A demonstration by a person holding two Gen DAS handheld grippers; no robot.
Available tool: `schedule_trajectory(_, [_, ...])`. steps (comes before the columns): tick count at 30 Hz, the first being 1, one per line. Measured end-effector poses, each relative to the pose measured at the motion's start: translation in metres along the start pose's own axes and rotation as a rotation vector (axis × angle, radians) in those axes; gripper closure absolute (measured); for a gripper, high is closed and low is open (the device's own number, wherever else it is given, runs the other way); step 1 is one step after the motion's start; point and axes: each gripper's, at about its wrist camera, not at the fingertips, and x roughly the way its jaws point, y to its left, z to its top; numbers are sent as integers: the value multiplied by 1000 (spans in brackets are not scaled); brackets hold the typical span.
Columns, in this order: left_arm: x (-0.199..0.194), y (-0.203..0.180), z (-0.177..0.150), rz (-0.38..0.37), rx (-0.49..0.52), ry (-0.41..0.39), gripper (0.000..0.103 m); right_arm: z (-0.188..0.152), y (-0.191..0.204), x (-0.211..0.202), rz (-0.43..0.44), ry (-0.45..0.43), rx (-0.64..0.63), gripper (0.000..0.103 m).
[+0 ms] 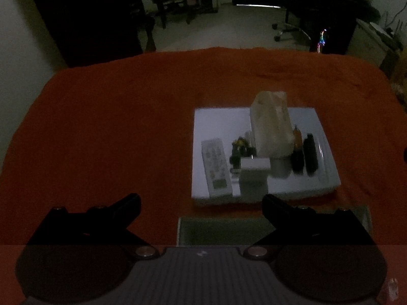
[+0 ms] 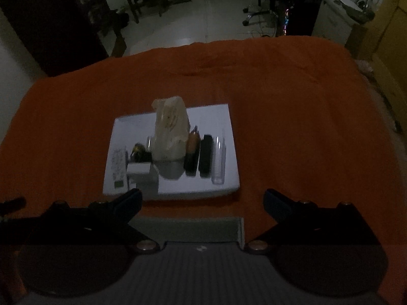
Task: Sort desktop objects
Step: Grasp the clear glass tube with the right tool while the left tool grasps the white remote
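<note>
Dim light. Left gripper (image 1: 201, 207) spread wide, nothing held, low in frame. Right gripper (image 2: 202, 202) likewise wide, empty. White tray (image 2: 216, 117) mid-frame on orange cloth (image 1: 114, 127), carrying remote (image 1: 215, 167), white box (image 1: 254, 175), pale bag (image 1: 273, 127), dark case (image 2: 206, 158), clear tube (image 2: 219, 162).

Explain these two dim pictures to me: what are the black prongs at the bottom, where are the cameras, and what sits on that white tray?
Each picture comes from a camera on a hand-held tool, looking along its tongs. The left tongs and right tongs are both open and hold nothing. Ahead, on an orange cloth, sits a white tray. On it are a remote, a pale bag, a small white box, dark bottles and, in the right view, a clear tube. Other small items are too dim to name.
</note>
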Motion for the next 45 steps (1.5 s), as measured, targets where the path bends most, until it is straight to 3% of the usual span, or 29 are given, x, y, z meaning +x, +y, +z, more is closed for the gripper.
schedule_trajectory(13, [103,-6,45,-21,-49,33,0,38,-9,94,9,30,-4,0])
schedule_trajectory(21, [169,-16,49,-8,-17,89,0,54,-17,154,25,54,-11,0])
schedule_trajectory(27, [217,2,48,-27,-92,153,1,55,-31,208,-35,79,-20,0])
schedule_trajectory(31, [239,5,47,2,-64,150,1,52,-38,243,-68,108,-34,1])
schedule_trajectory(34, [246,3,45,17,-43,156,1,47,-41,262,-65,148,-35,12])
schedule_trajectory(36, [249,3,44,-2,-45,163,1,43,-44,271,-55,175,-32,27])
schedule_trajectory(40, [253,4,44,-47,-49,164,1,36,-54,280,-69,199,6,31])
schedule_trajectory(45, [258,6,41,-55,-61,187,8,35,-65,280,-10,196,24,47])
